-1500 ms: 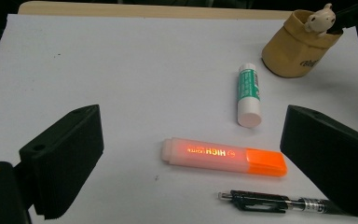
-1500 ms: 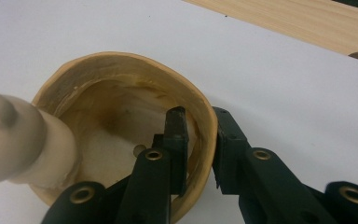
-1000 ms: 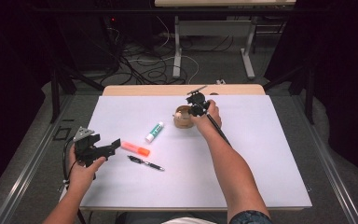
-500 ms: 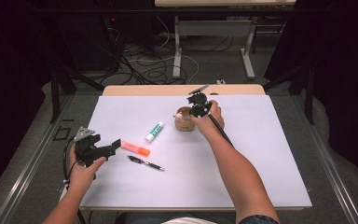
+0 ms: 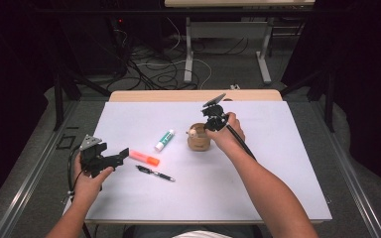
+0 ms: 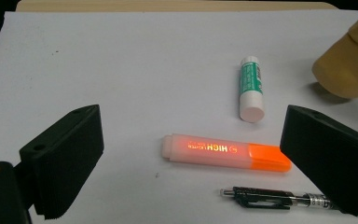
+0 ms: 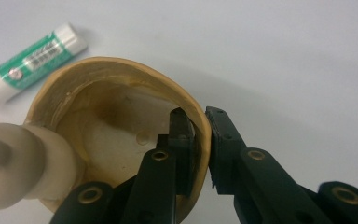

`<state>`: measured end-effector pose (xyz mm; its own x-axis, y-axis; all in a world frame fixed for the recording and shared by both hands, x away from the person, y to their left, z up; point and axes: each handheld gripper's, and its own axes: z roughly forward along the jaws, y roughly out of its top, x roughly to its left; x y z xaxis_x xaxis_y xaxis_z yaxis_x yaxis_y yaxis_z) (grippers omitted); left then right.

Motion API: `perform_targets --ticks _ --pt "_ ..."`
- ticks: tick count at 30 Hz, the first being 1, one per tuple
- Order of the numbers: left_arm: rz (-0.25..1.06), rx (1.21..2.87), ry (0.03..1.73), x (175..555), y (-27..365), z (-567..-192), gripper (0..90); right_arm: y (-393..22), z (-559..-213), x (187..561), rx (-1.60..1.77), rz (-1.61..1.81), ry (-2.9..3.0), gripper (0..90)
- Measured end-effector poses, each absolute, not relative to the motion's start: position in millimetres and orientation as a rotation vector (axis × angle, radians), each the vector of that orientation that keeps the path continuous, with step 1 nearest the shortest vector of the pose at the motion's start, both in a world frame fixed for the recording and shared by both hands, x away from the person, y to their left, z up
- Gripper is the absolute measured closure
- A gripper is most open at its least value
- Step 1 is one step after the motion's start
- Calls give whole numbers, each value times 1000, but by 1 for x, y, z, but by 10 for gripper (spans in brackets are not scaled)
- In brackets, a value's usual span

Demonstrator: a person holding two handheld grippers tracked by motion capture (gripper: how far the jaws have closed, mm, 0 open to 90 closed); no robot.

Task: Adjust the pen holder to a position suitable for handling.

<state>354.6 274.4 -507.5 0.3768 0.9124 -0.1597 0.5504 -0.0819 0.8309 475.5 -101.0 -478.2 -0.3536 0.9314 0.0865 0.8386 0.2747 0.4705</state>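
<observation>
A tan cup (image 5: 198, 143) sits mid-table, with my right gripper (image 5: 207, 128) shut on its rim. In the right gripper view one jaw is inside the cup wall (image 7: 121, 70) and one outside, with the right gripper (image 7: 198, 122) pinching it. A cream knob (image 7: 14, 163) sticks out at the cup's edge. From the left gripper view the cup (image 6: 349, 60) looks tilted above its shadow. My left gripper (image 5: 120, 155) stands open at the left, its jaws either side of an orange highlighter (image 6: 223, 151), not touching it. A black pen (image 6: 270, 198) lies nearer; a green glue stick (image 6: 251, 88) lies beyond.
A white sheet (image 5: 278, 163) covers the table; bare wood shows along the far edge (image 5: 193, 95). The highlighter (image 5: 145, 157), pen (image 5: 155, 173) and glue stick (image 5: 164, 140) lie left of the cup. Cables and table legs are on the floor beyond.
My right gripper has carried the cup a little toward the near side and slightly up. The left gripper, highlighter, pen and glue stick have stayed put.
</observation>
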Motion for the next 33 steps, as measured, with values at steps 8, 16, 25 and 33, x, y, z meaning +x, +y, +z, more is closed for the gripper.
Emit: perform_targets --ticks 8,16,25,33 --pt "518 1760 1284 354 274 -507 60 -98 -478 452 1639 645 2400 815" --pt "514 1760 1283 354 272 -507 60 -97 -481 427 1612 714 2406 816" --pt "514 1761 1275 354 270 -507 60 -98 -490 402 1632 733 2403 816" --pt "519 1771 1274 354 269 -508 60 -97 -492 384 1648 682 2450 816"
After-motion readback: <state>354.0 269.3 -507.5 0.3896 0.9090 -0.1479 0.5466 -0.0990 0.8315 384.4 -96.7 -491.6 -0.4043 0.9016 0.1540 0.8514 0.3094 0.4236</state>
